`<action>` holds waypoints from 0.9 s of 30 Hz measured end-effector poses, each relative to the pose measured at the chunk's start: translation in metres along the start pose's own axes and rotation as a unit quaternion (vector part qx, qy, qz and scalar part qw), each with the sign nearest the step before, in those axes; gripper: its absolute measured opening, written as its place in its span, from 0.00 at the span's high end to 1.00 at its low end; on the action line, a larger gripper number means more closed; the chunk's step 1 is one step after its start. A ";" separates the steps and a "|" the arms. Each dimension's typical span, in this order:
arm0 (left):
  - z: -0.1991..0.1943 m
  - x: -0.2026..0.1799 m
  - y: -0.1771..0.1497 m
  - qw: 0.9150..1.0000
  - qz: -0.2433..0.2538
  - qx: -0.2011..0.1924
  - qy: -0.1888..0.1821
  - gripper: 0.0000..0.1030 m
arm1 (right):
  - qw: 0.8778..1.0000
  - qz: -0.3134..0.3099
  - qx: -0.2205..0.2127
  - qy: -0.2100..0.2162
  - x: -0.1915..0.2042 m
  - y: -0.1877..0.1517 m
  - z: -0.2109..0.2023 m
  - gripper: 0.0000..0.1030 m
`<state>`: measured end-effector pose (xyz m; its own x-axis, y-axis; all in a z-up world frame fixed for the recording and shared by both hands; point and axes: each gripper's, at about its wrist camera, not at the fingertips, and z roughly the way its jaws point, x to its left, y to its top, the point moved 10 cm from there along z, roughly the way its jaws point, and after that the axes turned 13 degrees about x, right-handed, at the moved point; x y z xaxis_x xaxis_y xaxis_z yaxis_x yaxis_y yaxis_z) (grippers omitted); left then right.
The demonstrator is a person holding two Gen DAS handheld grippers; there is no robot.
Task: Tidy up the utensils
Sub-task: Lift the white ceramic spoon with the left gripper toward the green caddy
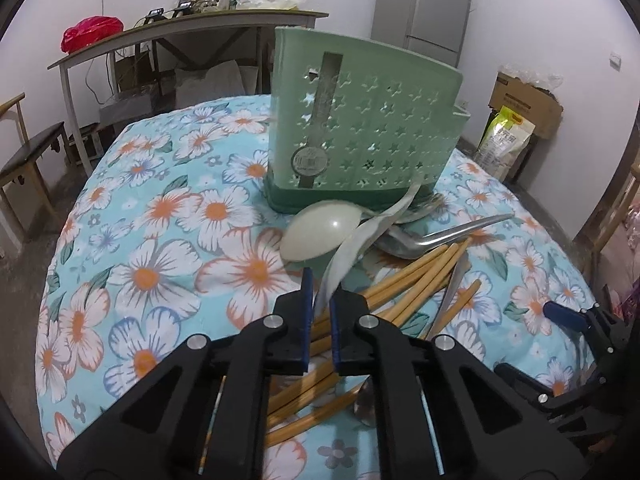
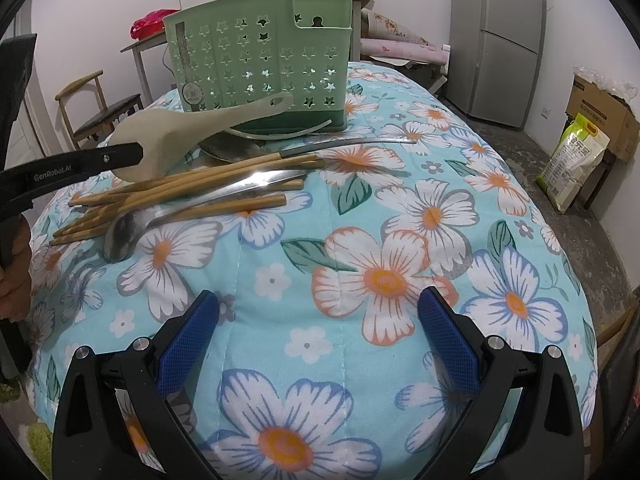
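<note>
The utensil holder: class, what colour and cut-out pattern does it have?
Light green utensil holder, darker green base, star-shaped cut-outs; clearest in the right wrist view.

from the left wrist we look down along the fingers, close over the heap of bamboo chopsticks (image 1: 420, 276), toward the pale green star-pierced plastic utensil holder (image 1: 360, 128). from the right wrist we face the same holder (image 2: 260, 60) and chopsticks (image 2: 192, 192) from farther back, across the flowered blue tablecloth (image 2: 360, 240).

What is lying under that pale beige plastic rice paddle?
Under the pale beige plastic rice paddle lie a flat metal utensil and wooden chopsticks on the floral cloth. Anything directly beneath its blade is covered.
</note>
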<state>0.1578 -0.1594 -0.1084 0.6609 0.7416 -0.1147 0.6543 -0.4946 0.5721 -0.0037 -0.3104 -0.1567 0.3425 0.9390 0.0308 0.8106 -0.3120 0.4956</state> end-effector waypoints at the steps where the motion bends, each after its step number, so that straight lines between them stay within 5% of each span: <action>1: -0.002 0.000 0.001 1.000 -0.001 -0.003 -0.002 0.95 | 1.000 0.000 0.000 0.000 0.000 0.001 0.000 0.06; 27: -0.098 0.007 0.006 0.994 -0.049 -0.096 -0.033 0.99 | 0.999 -0.030 0.016 0.001 0.003 -0.001 -0.007 0.06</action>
<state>0.1303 -0.1129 -0.0265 0.6247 0.7475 -0.2258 0.6377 -0.3215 0.7000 -0.0071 -0.3066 -0.1511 0.2917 0.9565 0.0038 0.8449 -0.2595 0.4678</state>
